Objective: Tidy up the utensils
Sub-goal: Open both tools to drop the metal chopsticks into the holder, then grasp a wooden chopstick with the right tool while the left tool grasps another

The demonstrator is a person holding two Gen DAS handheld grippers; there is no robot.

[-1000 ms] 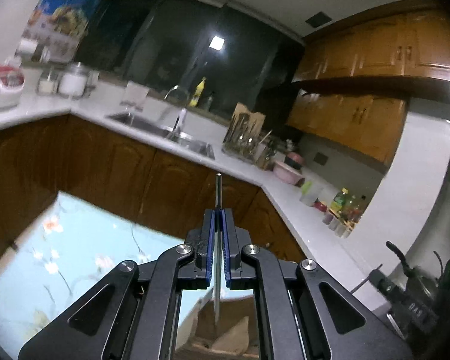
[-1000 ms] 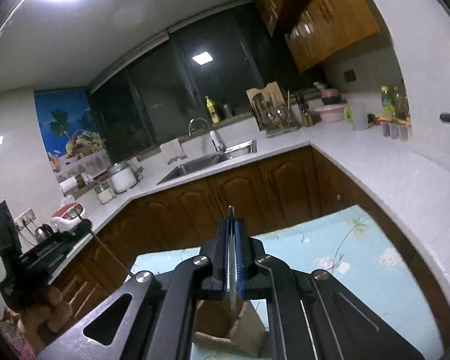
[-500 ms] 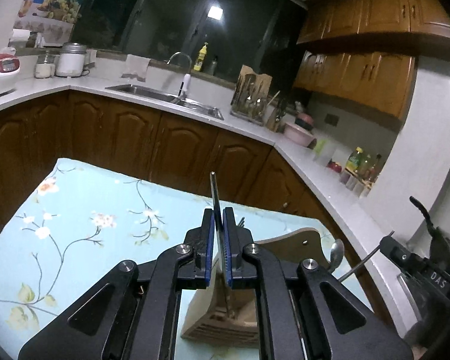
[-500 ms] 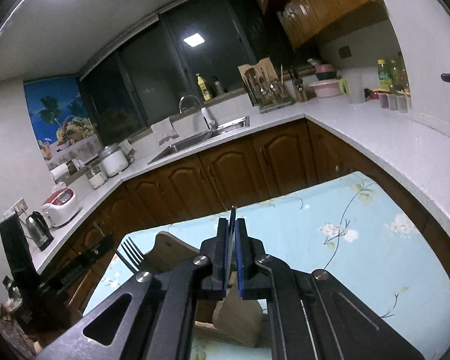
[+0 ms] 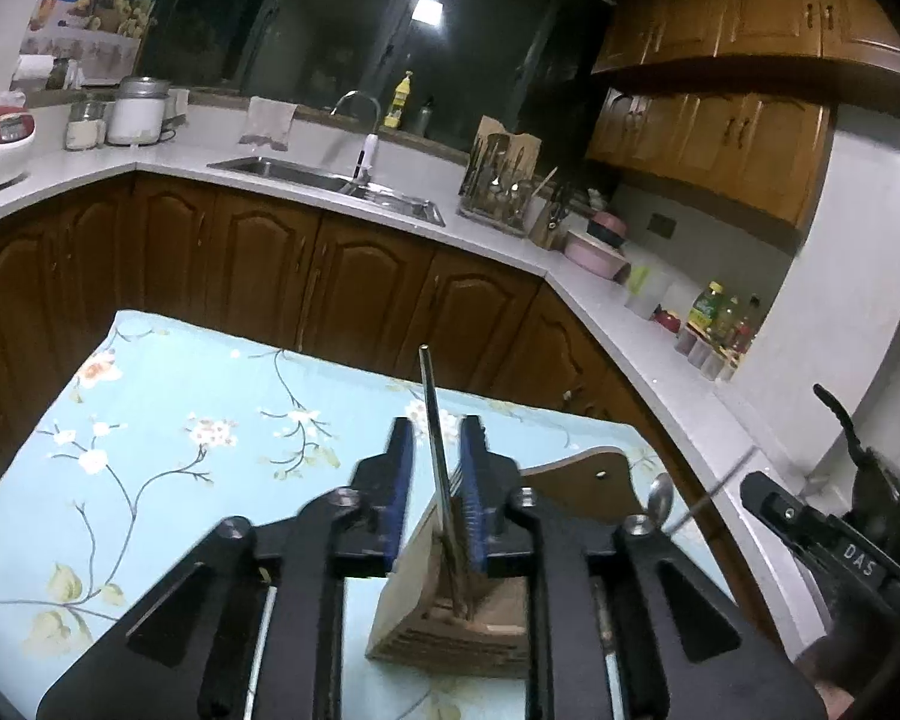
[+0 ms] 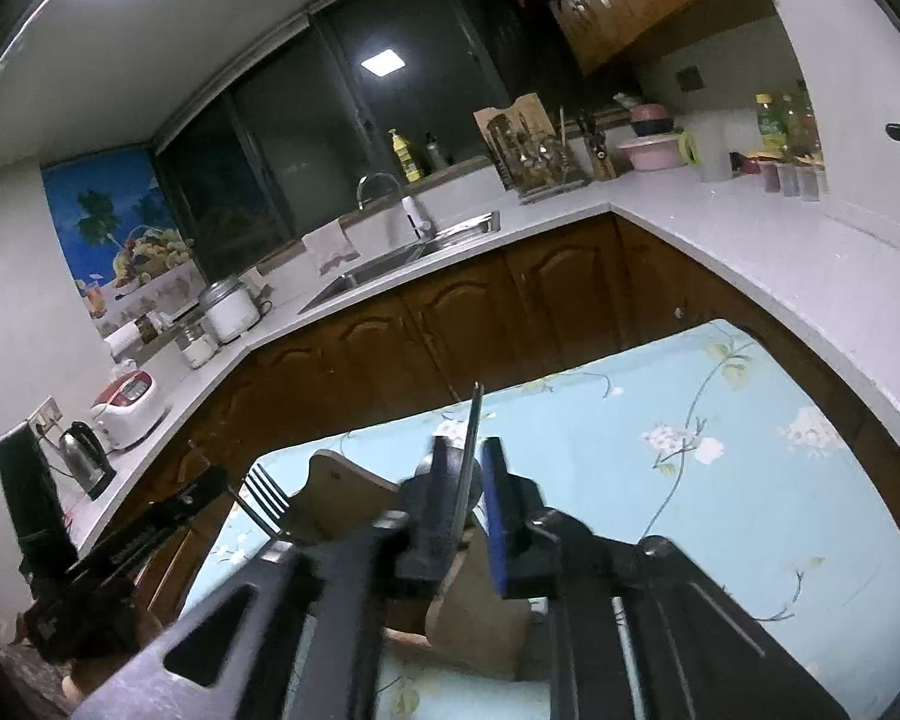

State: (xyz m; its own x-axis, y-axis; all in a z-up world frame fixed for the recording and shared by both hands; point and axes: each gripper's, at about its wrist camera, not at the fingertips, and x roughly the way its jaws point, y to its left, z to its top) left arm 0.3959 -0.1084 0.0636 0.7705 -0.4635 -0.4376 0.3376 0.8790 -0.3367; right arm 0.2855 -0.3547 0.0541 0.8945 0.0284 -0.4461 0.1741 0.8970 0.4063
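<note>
As both pairs of fingers have just been parting, a utensil stands loose in each gap: the left gripper frames a fork's handle, the right gripper a flat metal handle, likely the spoon glimpsed in the left wrist view. Neither pad appears to press the metal. Both utensils sit in the wooden utensil holder on the floral-clothed desk. The step in hand looks like release after insertion. Next, each gripper should draw back without knocking the upright handles.
</note>
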